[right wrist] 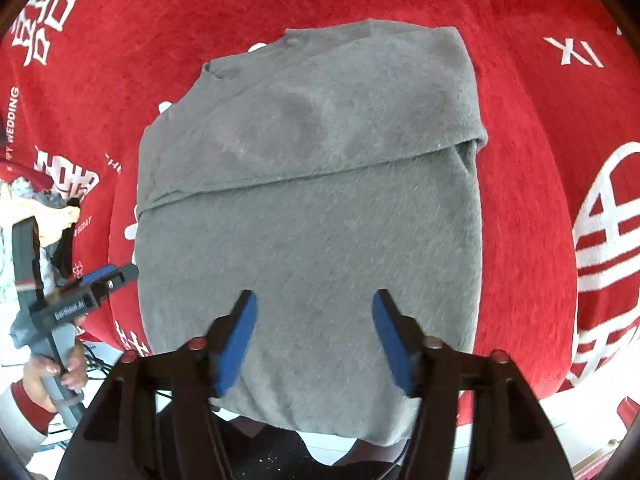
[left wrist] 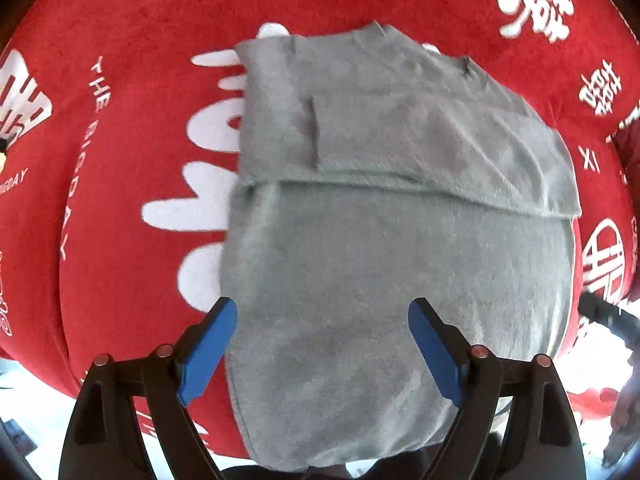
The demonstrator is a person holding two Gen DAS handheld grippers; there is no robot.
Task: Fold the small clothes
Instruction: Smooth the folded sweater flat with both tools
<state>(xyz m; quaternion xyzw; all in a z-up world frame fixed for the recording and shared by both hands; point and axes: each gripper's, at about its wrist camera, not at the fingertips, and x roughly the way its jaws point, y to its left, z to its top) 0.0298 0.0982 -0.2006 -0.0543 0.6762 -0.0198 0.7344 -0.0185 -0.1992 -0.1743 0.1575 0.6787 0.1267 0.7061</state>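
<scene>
A grey fleece garment (left wrist: 380,240) lies flat on the red cloth, partly folded, with a folded layer across its far half and a fold edge running across its middle. It also shows in the right wrist view (right wrist: 312,220). My left gripper (left wrist: 322,344) is open and empty above the garment's near left part, its blue pads (left wrist: 208,352) spread wide. My right gripper (right wrist: 314,336) is open and empty above the garment's near edge. The left gripper (right wrist: 100,280) also shows from the side at the garment's left edge, held by a hand.
The red cloth (left wrist: 120,120) with white lettering covers the surface all round the garment. A pile of other clothes (right wrist: 36,216) lies at the left. The near edge of the surface drops to a pale floor (right wrist: 580,432).
</scene>
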